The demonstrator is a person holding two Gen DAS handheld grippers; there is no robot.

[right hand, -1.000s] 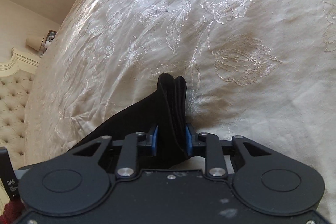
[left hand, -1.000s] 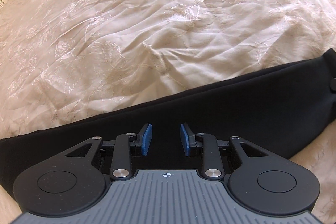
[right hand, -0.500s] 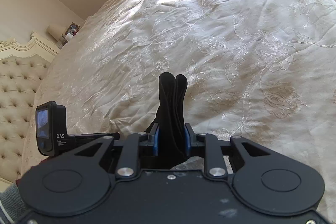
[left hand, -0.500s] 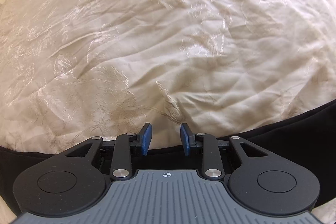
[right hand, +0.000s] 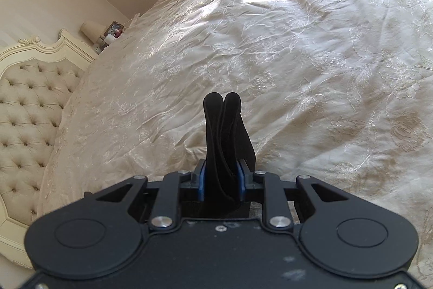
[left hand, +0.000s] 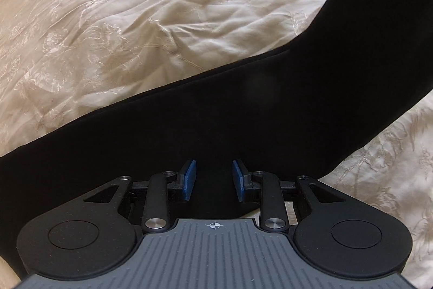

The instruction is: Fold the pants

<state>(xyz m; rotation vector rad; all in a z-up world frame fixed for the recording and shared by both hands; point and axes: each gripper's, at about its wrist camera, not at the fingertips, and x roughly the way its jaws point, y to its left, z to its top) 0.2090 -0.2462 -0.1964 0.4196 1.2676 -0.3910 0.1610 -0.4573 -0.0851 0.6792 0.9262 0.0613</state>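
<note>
the black pants (left hand: 243, 121) are now seen as a broad dark band across the left wrist view, running from 8 o'clock up to 1 o'clock, where the cloth rises off the cream bedspread (left hand: 135, 18). half a second ago only a thin strip of black showed at the lower edge of this view, so the garment has been drawn back under the left gripper (left hand: 213, 178) and its far end lifted. the left gripper's blue pads (left hand: 189, 179) stand apart with nothing between them; it hovers above the cloth, unloaded.

in the right wrist view the right gripper (right hand: 222, 180) remains clamped on a bunched fold of the pants (right hand: 222, 126), which sticks up past the pads toward 12 o'clock. the second device that was at 9 o'clock half a second ago is no longer in this view. the headboard (right hand: 29, 99) lies at 9 o'clock and a lamp (right hand: 92, 27) at 10 o'clock.

judgement: the lifted end is being carried over for a lengthwise fold; the fold is not yet laid down. the dark object at 1 o'clock in the left view is possibly the right gripper, but too little shows.

writing: none legible in the current views.
</note>
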